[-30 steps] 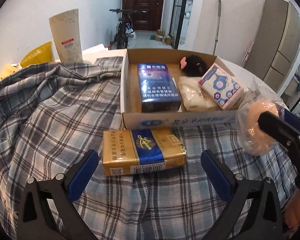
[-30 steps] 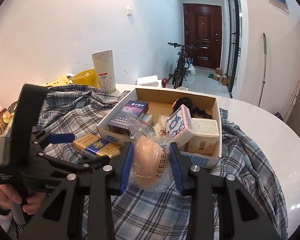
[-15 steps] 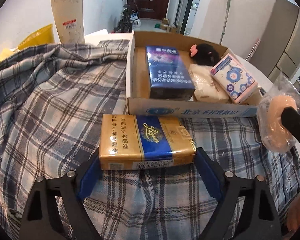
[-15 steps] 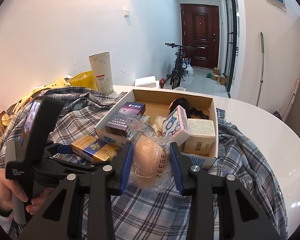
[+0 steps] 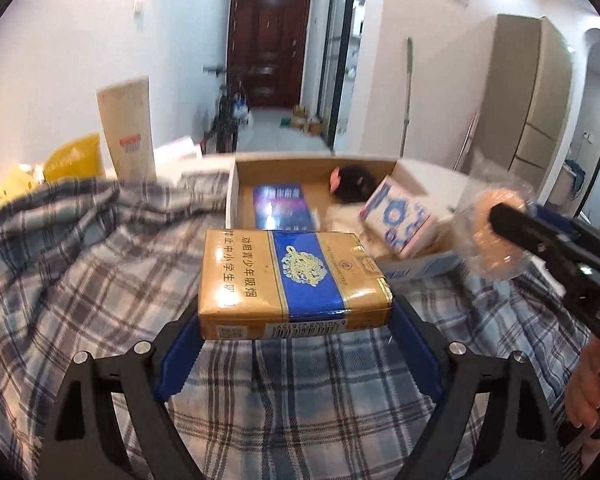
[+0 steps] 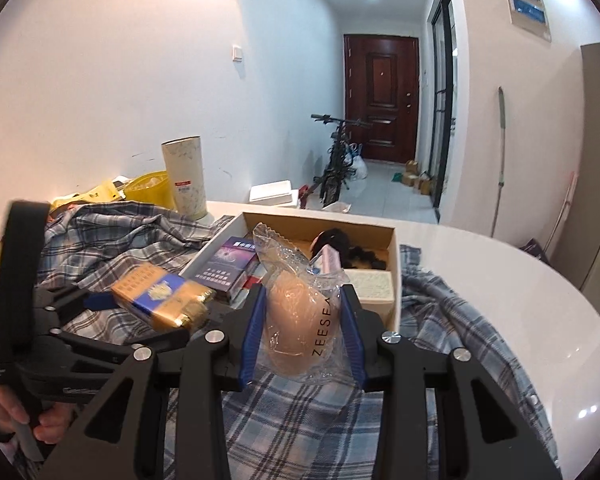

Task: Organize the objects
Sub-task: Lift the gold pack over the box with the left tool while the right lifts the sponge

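Note:
My left gripper (image 5: 296, 344) is shut on a gold and blue carton (image 5: 292, 282) and holds it lifted above the plaid cloth (image 5: 80, 280), in front of the cardboard box (image 5: 312, 160). The carton also shows in the right wrist view (image 6: 164, 298). My right gripper (image 6: 302, 328) is shut on a beige sponge in a clear plastic bag (image 6: 300, 316), held above the cloth near the box's front right corner (image 6: 396, 312); the bagged sponge also shows in the left wrist view (image 5: 496, 236). The box holds a purple carton (image 5: 282, 206), a black plush (image 5: 350, 180) and a blue-patterned tissue pack (image 5: 400, 220).
A tall paper tube (image 6: 184, 176) and yellow bags (image 6: 144, 188) stand behind the cloth at the left. The white round table (image 6: 520, 280) extends to the right. A bicycle (image 6: 336, 164) stands in the hallway beyond.
My left gripper moved forward around the gold and blue carton, shut on it and lifted it off the cloth. My right gripper still holds the bagged sponge, slightly higher.

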Demonstrator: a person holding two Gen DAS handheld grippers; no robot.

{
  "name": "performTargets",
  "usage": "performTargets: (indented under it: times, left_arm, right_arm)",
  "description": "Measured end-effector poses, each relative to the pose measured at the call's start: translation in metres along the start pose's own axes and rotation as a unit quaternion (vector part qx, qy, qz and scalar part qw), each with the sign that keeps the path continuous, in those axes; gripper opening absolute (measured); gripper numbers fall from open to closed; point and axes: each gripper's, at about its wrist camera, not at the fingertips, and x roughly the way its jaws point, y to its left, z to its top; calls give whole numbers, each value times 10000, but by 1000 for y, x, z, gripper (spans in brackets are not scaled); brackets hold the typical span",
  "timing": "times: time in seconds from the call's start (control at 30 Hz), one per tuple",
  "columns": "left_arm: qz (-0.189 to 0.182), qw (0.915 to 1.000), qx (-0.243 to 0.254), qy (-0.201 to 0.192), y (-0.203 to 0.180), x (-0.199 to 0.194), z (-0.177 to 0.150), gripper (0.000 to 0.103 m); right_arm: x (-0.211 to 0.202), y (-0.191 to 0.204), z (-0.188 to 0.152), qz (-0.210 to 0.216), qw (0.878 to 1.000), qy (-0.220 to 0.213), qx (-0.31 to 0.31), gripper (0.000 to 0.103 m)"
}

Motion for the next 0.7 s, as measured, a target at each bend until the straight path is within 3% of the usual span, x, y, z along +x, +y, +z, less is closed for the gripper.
performTargets:
  times: [0.23, 0.6, 0.7]
  left_arm:
    - [160, 9953, 383, -878, -15, -31, 5, 90]
    - [243, 9867, 615, -1485, -27, -70, 11, 90]
    - [200, 9843, 552, -1662, -29, -88, 20, 90]
  right_arm:
    - [-3, -3, 1, -45, 10000, -67, 34, 36]
    - [-4, -5, 4, -126, 9999, -107, 41, 36]
    - [-20, -2, 13, -423, 9981, -430, -117, 36]
